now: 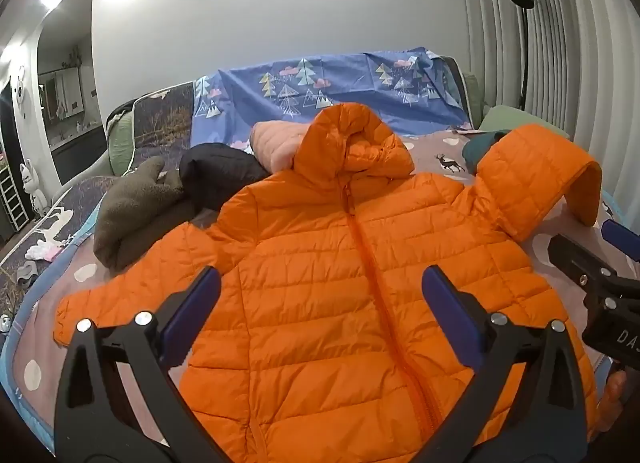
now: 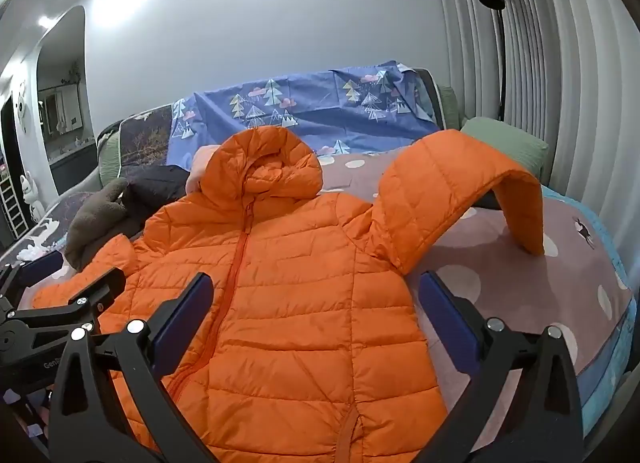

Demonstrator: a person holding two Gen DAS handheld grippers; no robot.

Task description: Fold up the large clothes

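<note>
A: Orange puffer jacket [image 1: 340, 283], hooded, lies face up and zipped on the spotted bedspread [image 2: 520, 283]. Body flat. One sleeve [image 1: 120, 295] runs out flat along the spread on the left of both views; the other sleeve [image 2: 472, 183] arches up and comes down on its cuff, well off the cloth in between.

B: Tools?

A: Left gripper [image 1: 320, 315] hovers over the jacket's lower body, jaws spread wide, nothing between the pads. Right gripper [image 2: 316, 315] same: spread wide, empty, above the hem side near the raised sleeve.

B: Step, then?

A: Looks like the very start. Garment spread out, no fold made. My read: sleeves come first.

B: What does the next move want?

A: Likely the right tool reaching for the arched sleeve, pinching it near the cuff and laying it across the chest. Slick quilted shell, puffy; a shallow pinch may slip, so take a full bite.

B: Surroundings?

A: Pile of other clothes just beyond the flat sleeve: olive fleece [image 1: 132, 207], black jacket [image 1: 220, 175], pink one [image 1: 276, 143]. Blue tree-print sheet [image 1: 320, 91] draped behind. Floor lamp [image 2: 494, 23] by the curtain.
</note>
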